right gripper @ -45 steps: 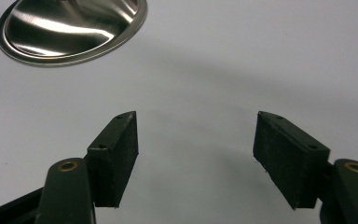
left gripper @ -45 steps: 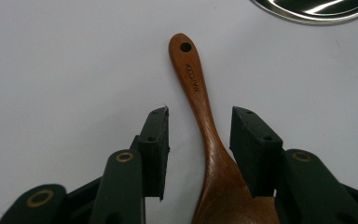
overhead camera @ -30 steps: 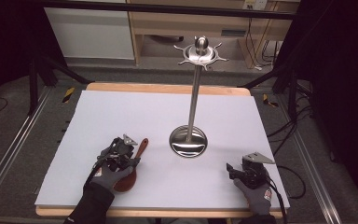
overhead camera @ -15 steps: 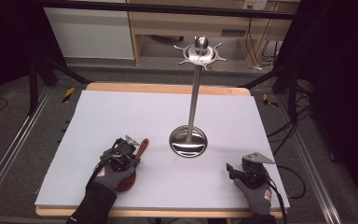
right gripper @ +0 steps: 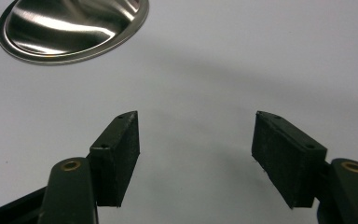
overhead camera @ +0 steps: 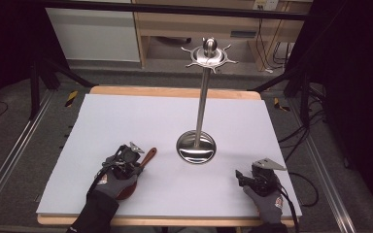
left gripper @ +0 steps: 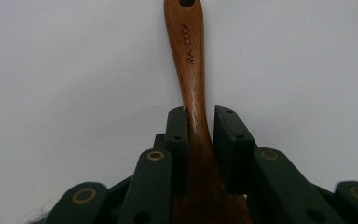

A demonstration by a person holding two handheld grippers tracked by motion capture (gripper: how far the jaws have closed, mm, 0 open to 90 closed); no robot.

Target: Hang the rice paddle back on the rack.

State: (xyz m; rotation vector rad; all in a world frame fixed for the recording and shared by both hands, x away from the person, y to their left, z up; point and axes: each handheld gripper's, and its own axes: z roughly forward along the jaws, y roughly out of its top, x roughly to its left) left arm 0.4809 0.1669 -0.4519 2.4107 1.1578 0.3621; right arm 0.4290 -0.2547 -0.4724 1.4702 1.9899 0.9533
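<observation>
On the near left of the tabletop (overhead camera: 184, 111), the wooden spoon (left gripper: 189, 70) lies flat, its handle pointing towards the stand (overhead camera: 196, 145). The left tool (overhead camera: 132, 156) has just been closing and is clamped on the handle. The grasp looks made; a lift is called for next, probably towards the stand's hooks. The right tool (right gripper: 196, 154) is held apart, idle, near right.

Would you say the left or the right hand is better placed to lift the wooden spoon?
Left: the left gripper has just been closing around the wooden spoon handle; the right gripper is open over bare table.
</observation>
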